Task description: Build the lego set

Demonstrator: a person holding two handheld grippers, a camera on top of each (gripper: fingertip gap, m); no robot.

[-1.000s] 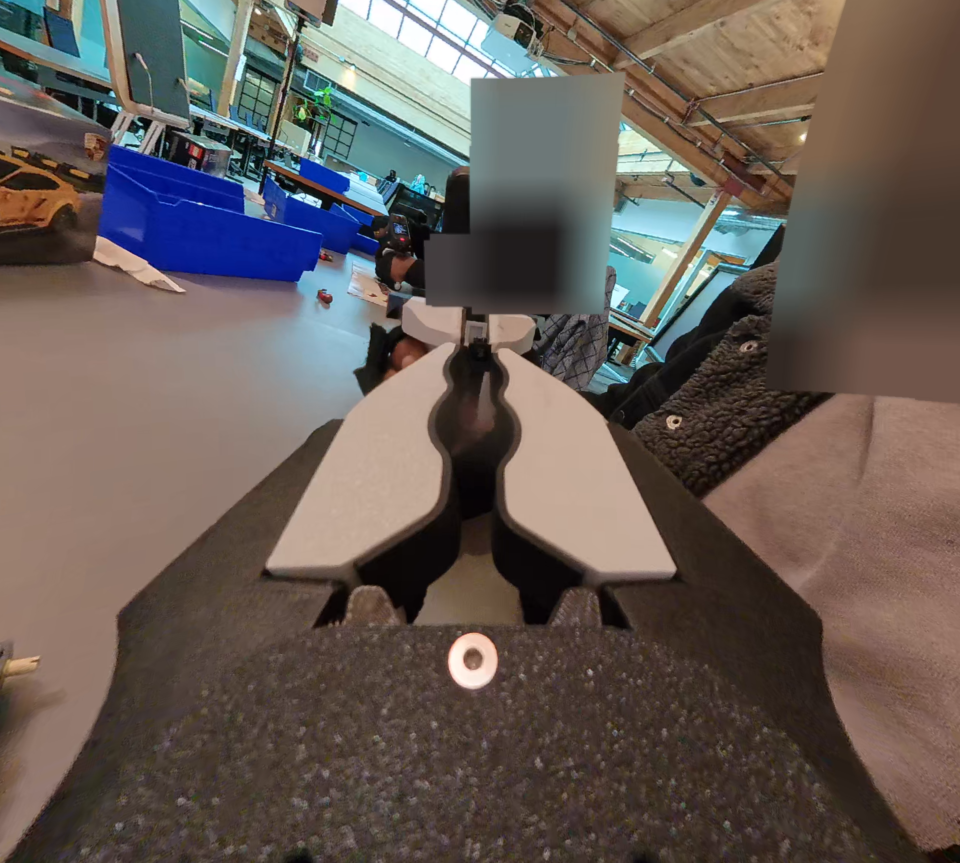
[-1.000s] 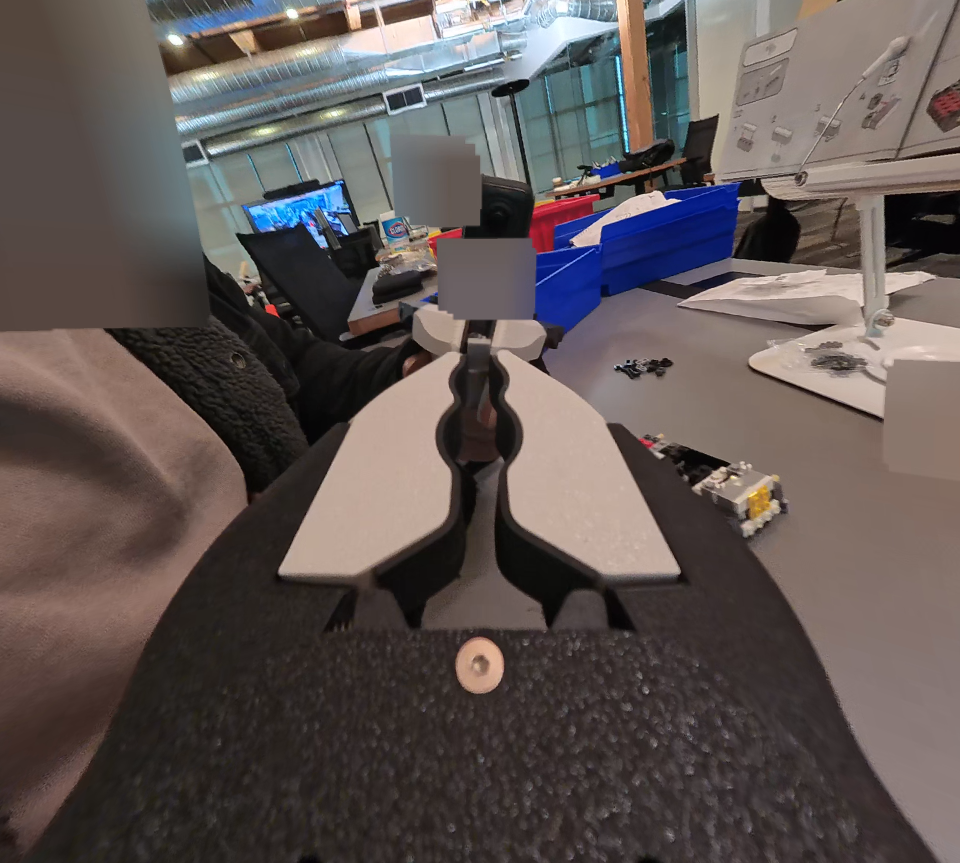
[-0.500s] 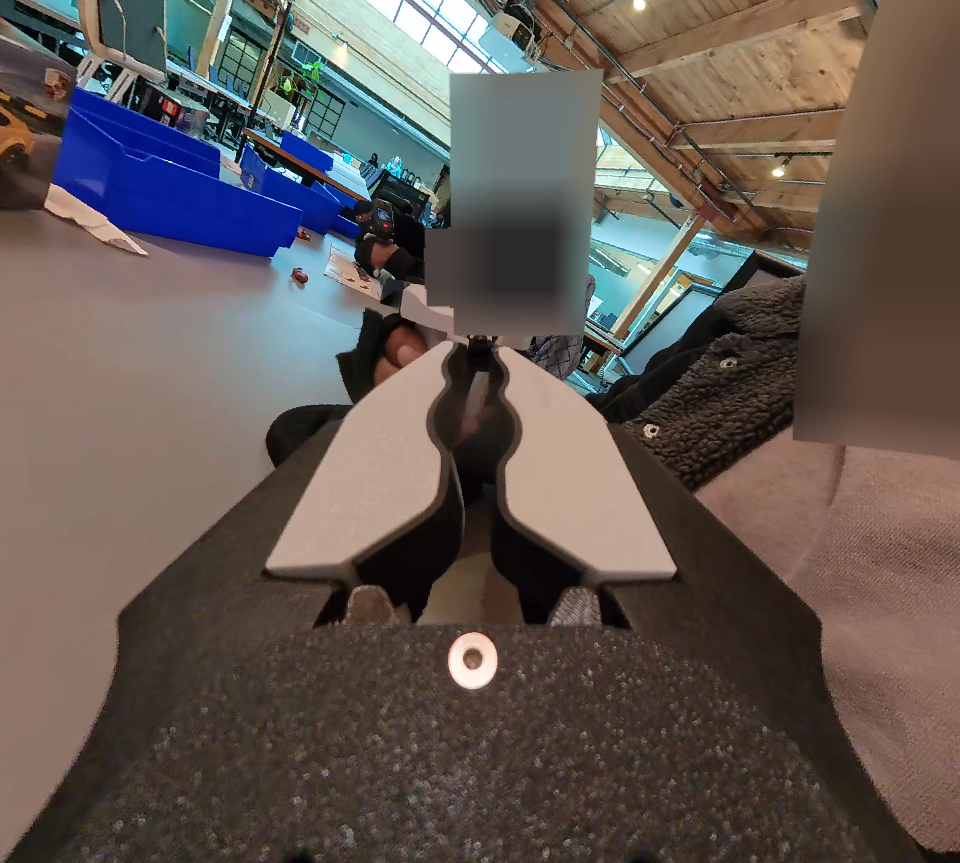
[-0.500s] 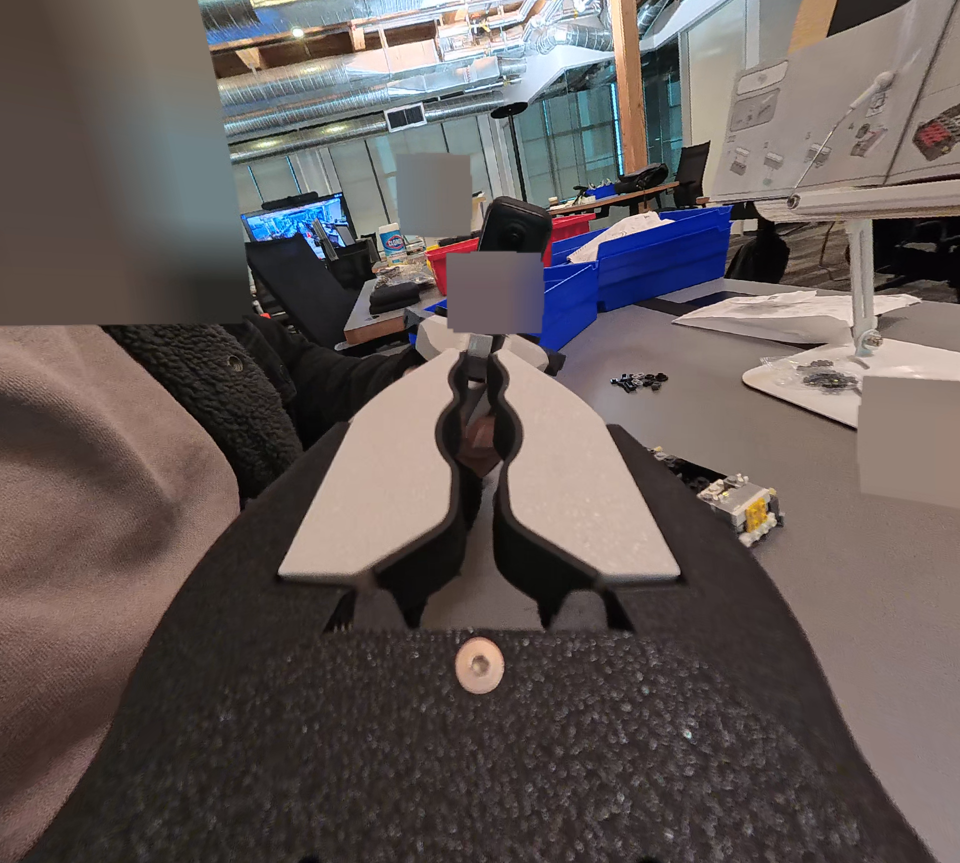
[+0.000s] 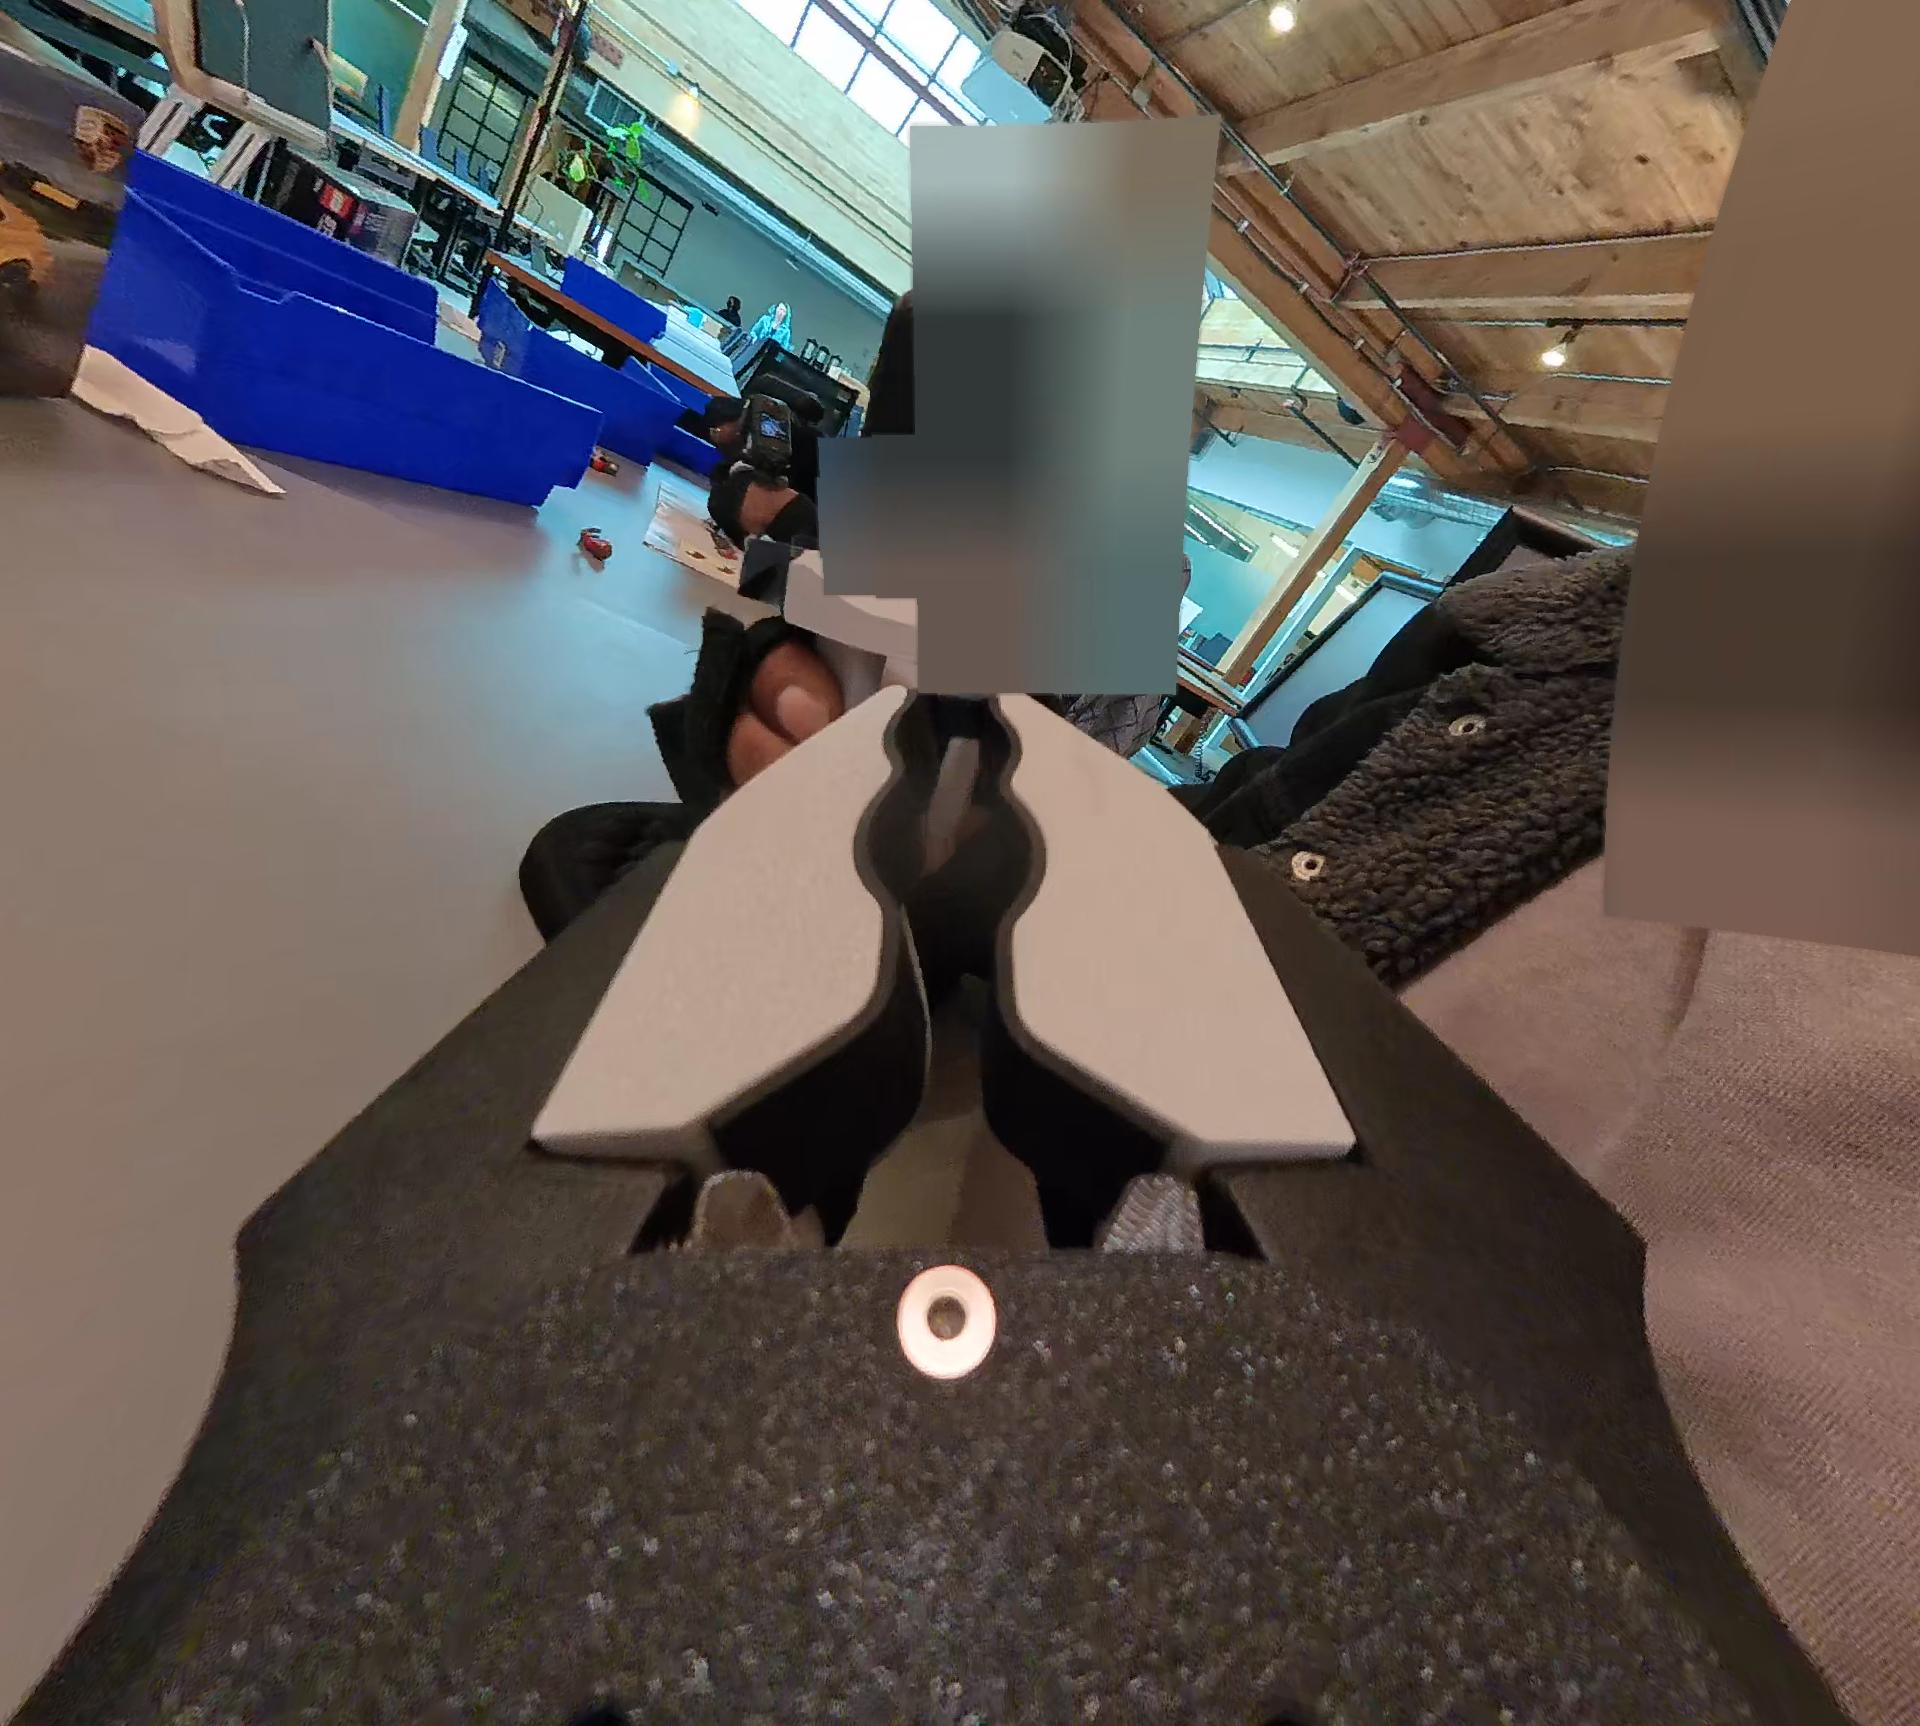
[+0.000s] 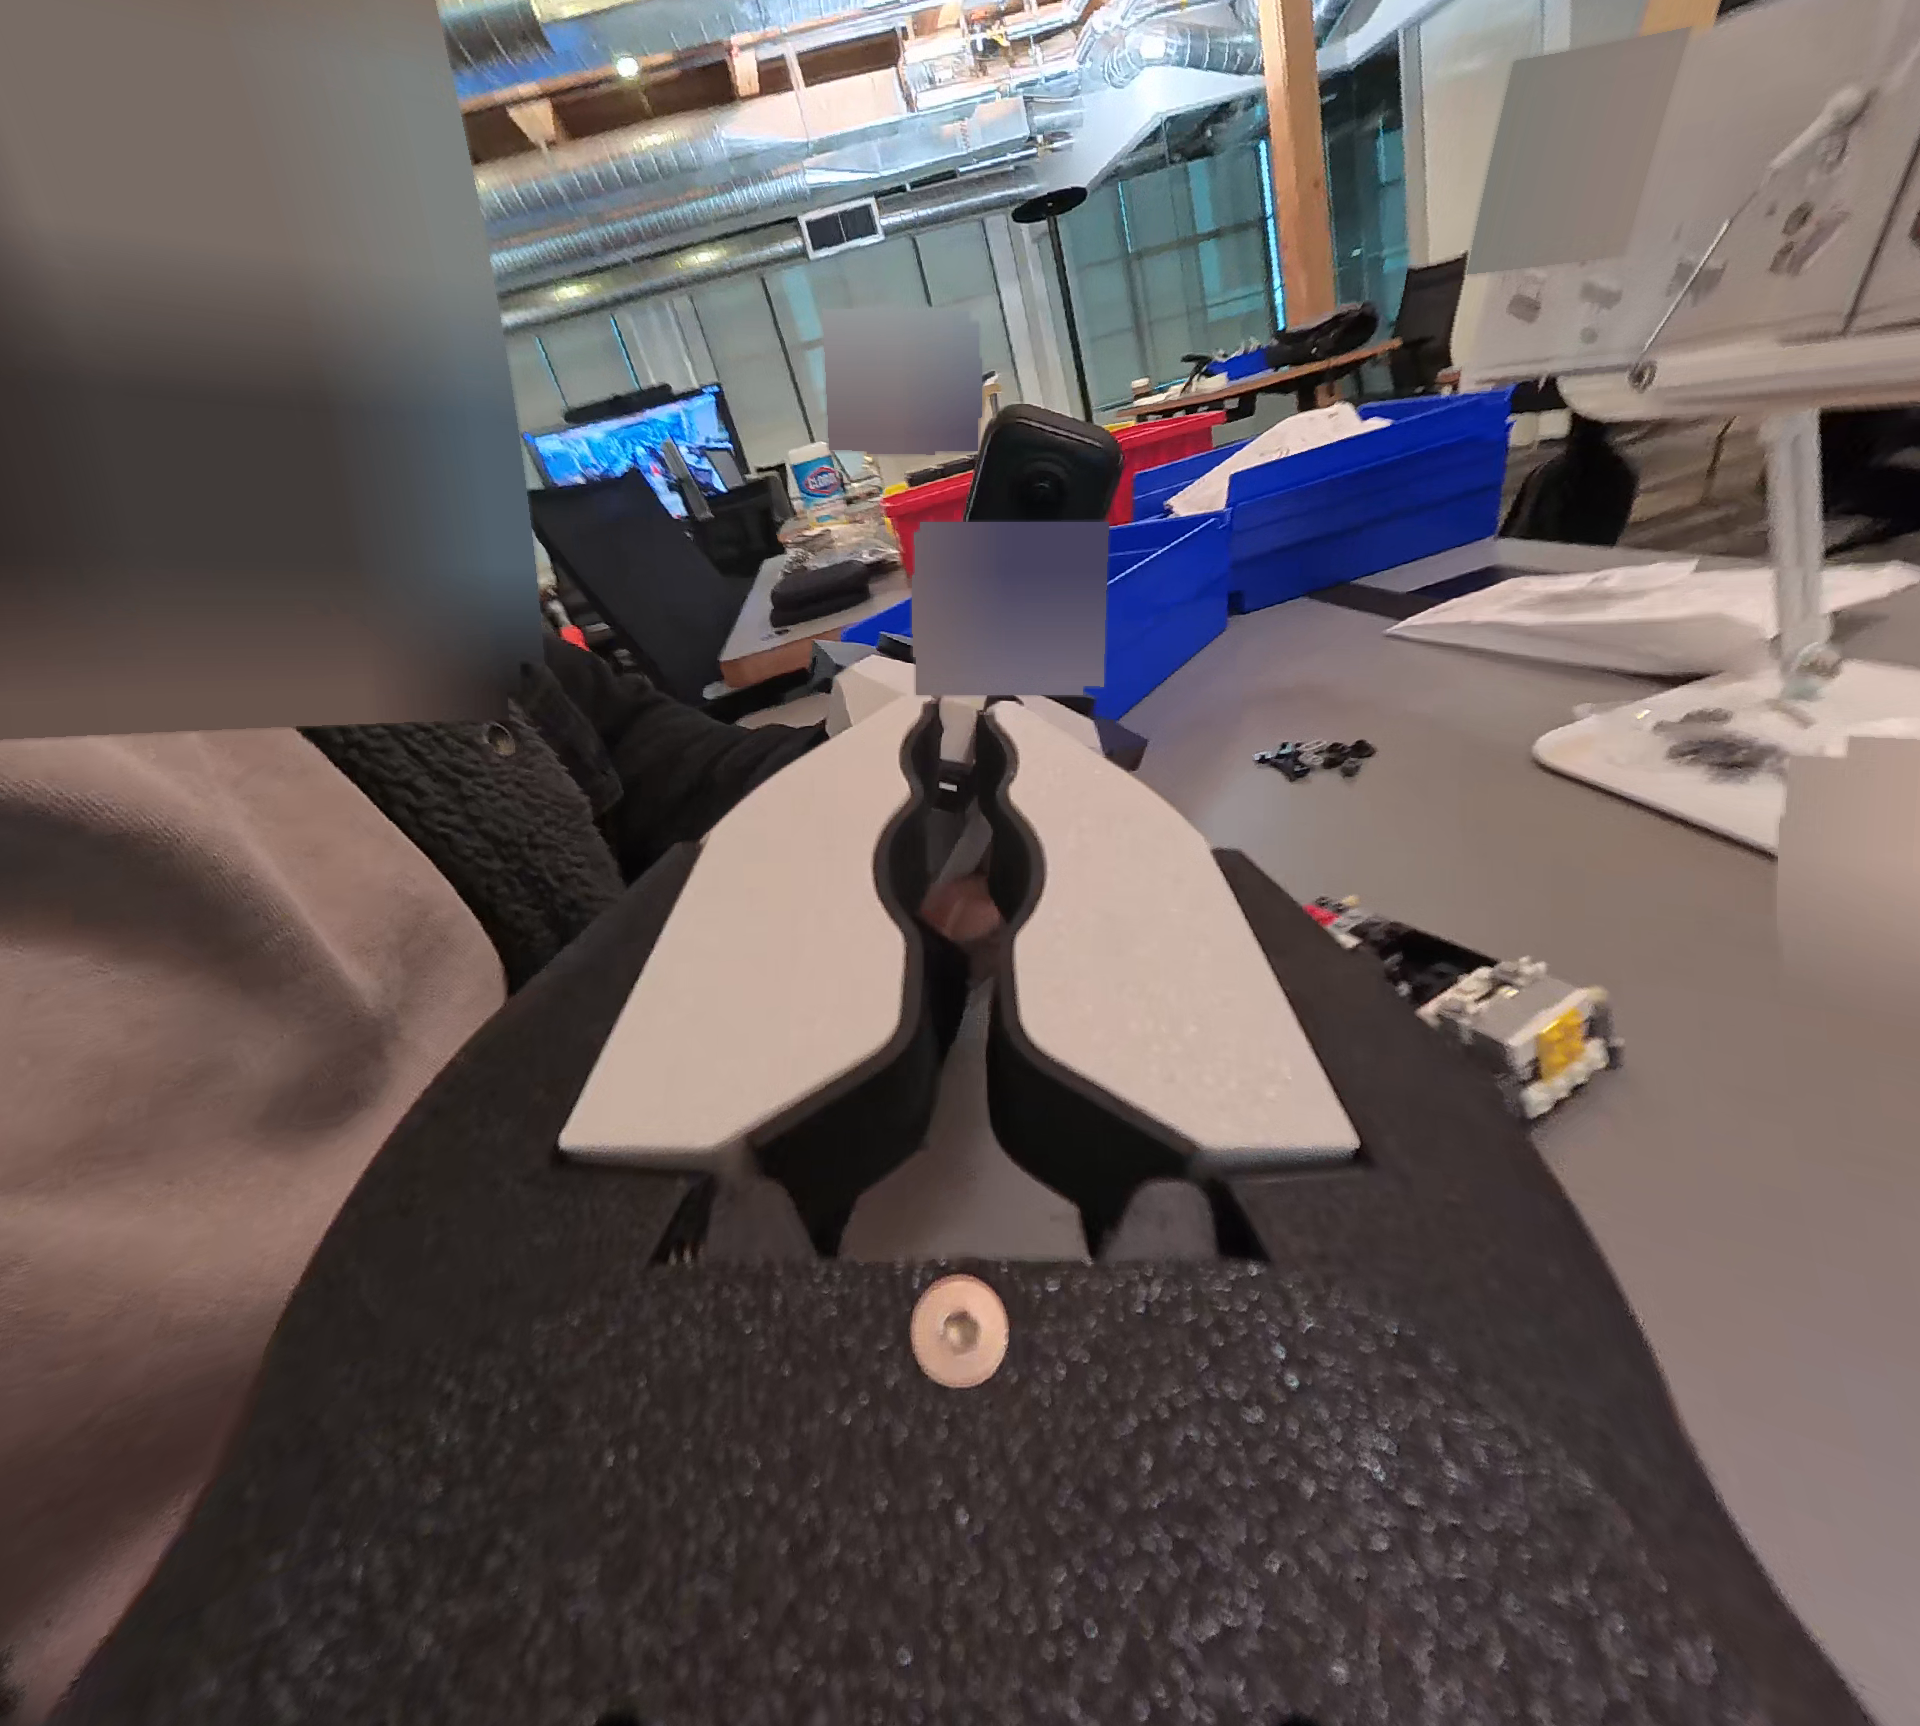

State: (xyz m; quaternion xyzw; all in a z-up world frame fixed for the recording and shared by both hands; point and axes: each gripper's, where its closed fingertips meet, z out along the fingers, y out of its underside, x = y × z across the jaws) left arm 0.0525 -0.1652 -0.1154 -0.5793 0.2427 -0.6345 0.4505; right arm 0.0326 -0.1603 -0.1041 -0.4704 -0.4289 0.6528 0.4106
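My left gripper (image 5: 951, 710) and my right gripper (image 6: 961, 720) point at each other, tip to tip, above the near edge of the grey table (image 6: 1558, 1261). Both are shut. A small grey and black lego piece (image 6: 951, 777) sits between the right gripper's fingertips, where the two grippers meet. In the left wrist view the meeting point is partly hidden by a mosaic patch, and a pale sliver (image 5: 956, 783) shows in the finger gap. A partly built grey, black and yellow lego model (image 6: 1507, 1022) lies on the table to the right of the right gripper.
Loose black pieces (image 6: 1314, 754) lie farther back. A white stand (image 6: 1704, 741) holds the instruction booklet (image 6: 1766, 222) at the right. Blue bins (image 6: 1330, 502) (image 5: 343, 388) line the table's far side. A small red piece (image 5: 595, 546) lies near them. A person's grey clothing (image 6: 156, 1001) is close by. Both grippers' tips are close together, under 4 cm apart.
Both grippers stay shut and tip to tip. The left view has swung and tilted upward, showing more ceiling. The right view has shifted slightly, so the lego model sits lower right.
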